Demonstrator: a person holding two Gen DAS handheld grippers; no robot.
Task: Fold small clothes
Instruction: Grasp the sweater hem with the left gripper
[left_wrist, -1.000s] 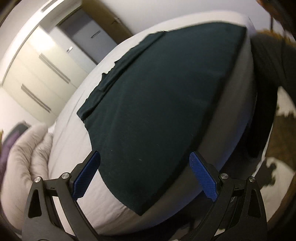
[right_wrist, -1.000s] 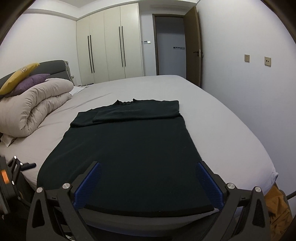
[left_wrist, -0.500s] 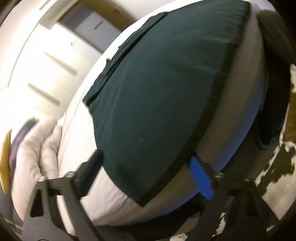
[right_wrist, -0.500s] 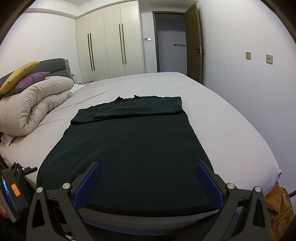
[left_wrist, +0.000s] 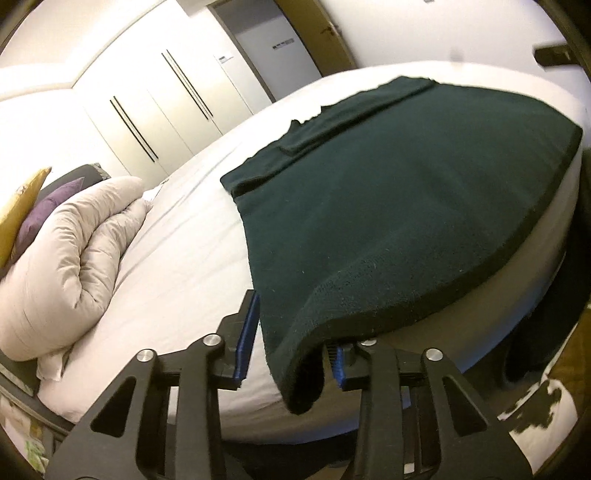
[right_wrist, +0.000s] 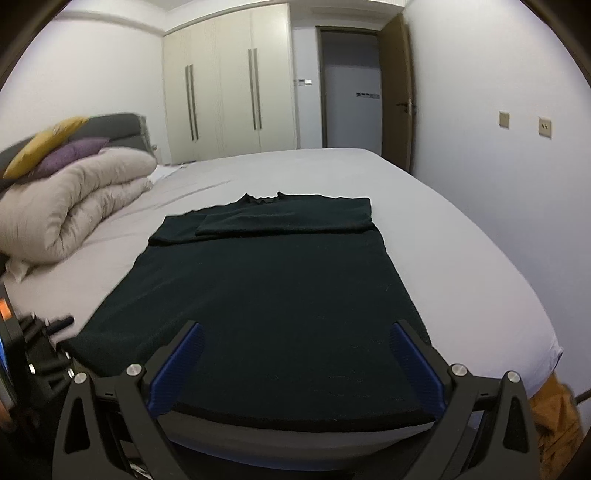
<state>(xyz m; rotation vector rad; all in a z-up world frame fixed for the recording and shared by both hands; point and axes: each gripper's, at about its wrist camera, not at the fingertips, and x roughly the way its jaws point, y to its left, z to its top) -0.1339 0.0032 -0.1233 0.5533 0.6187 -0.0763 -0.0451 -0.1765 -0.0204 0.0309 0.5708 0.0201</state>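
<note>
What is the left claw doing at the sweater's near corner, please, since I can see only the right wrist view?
Observer: The left claw has just been closing around the near left hem corner of the dark sweater; the corner sits between its blue pads.
Operator: Thank you. Is the cloth pinched yet?
Observer: Not clearly. A gap shows between the left pad and the fabric.
Operator: Does the corner lie flat?
Observer: No. It is raised and curled off the bed, and its tip droops in front of the mattress edge.
</note>
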